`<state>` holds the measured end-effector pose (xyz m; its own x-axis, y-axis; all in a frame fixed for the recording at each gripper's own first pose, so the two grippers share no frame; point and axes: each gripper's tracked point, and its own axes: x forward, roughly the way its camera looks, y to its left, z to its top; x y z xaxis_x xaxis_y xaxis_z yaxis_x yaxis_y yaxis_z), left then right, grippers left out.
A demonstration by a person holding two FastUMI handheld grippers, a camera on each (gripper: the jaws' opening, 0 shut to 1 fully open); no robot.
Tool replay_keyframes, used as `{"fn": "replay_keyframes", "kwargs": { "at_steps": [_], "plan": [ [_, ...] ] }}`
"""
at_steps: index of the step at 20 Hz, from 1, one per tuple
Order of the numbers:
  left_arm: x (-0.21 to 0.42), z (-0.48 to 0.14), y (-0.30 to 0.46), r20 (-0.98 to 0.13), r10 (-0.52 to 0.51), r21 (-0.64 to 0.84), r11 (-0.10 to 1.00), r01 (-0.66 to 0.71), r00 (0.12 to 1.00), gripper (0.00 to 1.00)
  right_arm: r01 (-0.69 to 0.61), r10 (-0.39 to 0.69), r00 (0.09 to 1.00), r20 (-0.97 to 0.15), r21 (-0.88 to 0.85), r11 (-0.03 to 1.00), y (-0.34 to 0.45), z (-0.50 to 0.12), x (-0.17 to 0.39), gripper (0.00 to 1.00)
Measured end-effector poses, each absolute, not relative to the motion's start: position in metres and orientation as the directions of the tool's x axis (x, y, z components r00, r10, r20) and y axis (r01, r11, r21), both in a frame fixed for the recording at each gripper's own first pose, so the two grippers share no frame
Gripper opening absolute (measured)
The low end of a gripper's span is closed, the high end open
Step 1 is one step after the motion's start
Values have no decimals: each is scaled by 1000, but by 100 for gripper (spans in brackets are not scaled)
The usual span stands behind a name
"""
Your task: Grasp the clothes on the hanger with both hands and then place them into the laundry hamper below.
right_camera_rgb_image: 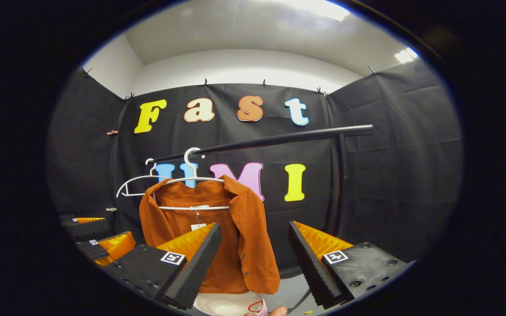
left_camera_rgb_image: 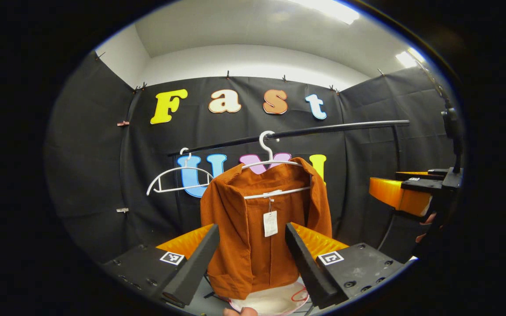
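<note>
An orange corduroy jacket (left_camera_rgb_image: 257,228) hangs on a white hanger (left_camera_rgb_image: 272,164) from a black rail (left_camera_rgb_image: 305,131), with a paper tag at its collar. My left gripper (left_camera_rgb_image: 253,250) is open in front of it, the jacket showing between the fingers at a short distance. In the right gripper view the jacket (right_camera_rgb_image: 244,237) hangs left of centre, and my right gripper (right_camera_rgb_image: 255,252) is open, its left finger in front of the jacket's lower part. The right gripper (left_camera_rgb_image: 404,191) also shows at the right of the left gripper view. A white hamper rim (left_camera_rgb_image: 275,303) lies below the jacket.
A second, bare white hanger (left_camera_rgb_image: 178,177) hangs on the rail left of the jacket. The rail's upright post (right_camera_rgb_image: 335,184) stands at the right. The left gripper (right_camera_rgb_image: 99,245) shows at the left of the right gripper view.
</note>
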<state>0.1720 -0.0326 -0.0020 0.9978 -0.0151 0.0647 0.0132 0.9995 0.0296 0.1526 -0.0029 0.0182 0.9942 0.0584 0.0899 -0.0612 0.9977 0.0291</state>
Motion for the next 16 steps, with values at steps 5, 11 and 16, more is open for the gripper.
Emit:
{"fn": "replay_keyframes", "kwargs": {
  "at_steps": [5, 11, 16],
  "plan": [
    [250, -13, -21, 53, 102, 34, 994, -104, 993, 93, -141, 140, 984, 110, 9, 990, 19, 9, 228, 99],
    [307, -14, 1, 61, 249, 63, 966, -253, 967, 94, -193, 194, 978, 80, -17, 981, 41, -25, 306, 100],
    [337, -6, 3, 89, 255, 51, 964, -261, 963, 96, -152, 152, 982, 107, -12, 988, 38, -26, 349, 98]
  ]
}}
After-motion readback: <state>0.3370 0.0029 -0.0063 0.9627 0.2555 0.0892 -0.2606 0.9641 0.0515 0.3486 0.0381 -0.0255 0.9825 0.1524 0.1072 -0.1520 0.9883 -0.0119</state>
